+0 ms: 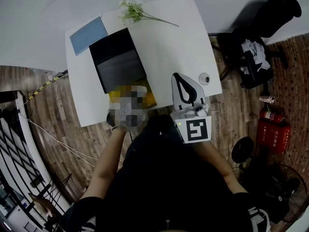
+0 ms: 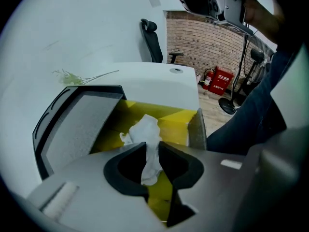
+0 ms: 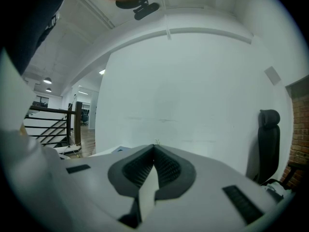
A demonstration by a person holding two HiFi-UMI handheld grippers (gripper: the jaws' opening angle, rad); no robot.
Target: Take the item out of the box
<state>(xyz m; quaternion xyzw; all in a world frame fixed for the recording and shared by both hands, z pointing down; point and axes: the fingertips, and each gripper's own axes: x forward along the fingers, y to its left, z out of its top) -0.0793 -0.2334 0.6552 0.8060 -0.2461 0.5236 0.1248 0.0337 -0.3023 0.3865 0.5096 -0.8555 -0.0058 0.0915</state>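
White tissue between jaws of low left gripper

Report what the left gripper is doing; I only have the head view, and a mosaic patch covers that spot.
Observer: In its own view, the left gripper has its jaws closed on a crumpled white paper.
Operator: Say where that paper sits.
Observer: Over the yellow inside of the open box; I cannot tell whether it touches the bottom.
Operator: Check the right gripper.
Observer: The right gripper has its jaws together with nothing between them, and faces a white wall.
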